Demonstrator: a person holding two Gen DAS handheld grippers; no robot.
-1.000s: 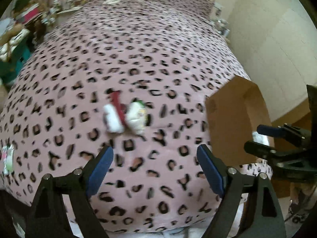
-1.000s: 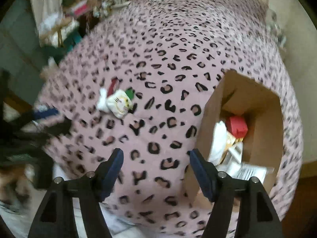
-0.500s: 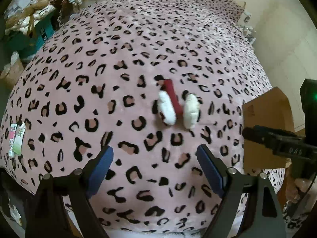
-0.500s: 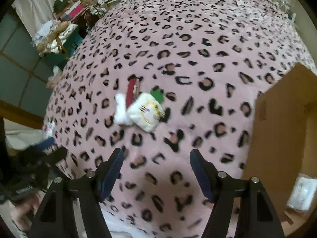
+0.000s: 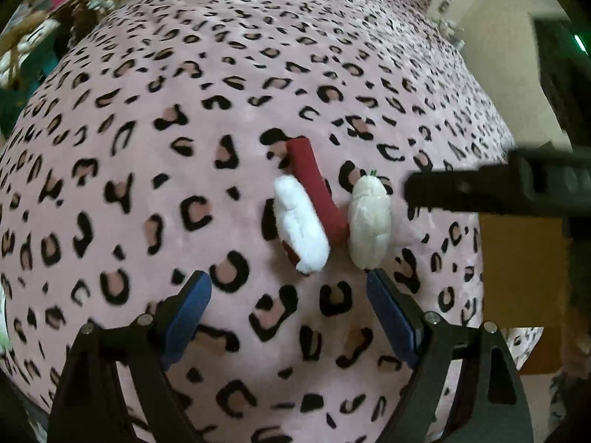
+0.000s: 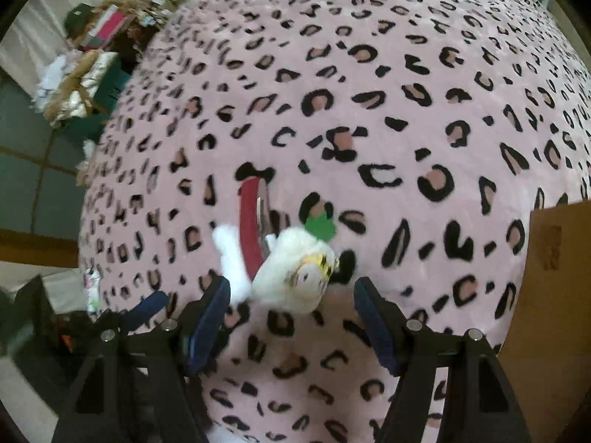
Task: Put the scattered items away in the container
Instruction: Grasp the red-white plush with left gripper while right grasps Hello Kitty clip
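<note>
A white plush toy with a dark red band and a green bow (image 6: 295,277) lies on the pink leopard-print bed cover (image 6: 369,110). In the left wrist view the toy (image 5: 332,217) lies just beyond the tips of my open, empty left gripper (image 5: 288,295). My right gripper (image 6: 291,308) is open, and the toy sits at its fingertips, partly between them. The right gripper's dark arm (image 5: 498,192) reaches in from the right in the left wrist view. The cardboard box (image 6: 557,295) stands at the right bed edge; it also shows in the left wrist view (image 5: 524,269).
Cluttered shelves and bags (image 6: 88,62) stand left of the bed. A small packet (image 6: 90,288) lies at the bed's left edge. The left gripper (image 6: 140,310) shows at lower left in the right wrist view. Bed cover spreads far behind the toy.
Both grippers have closed in on the plush toy, which now looks larger and nearer the fingertips. The box has slid toward the right edge of both views.
</note>
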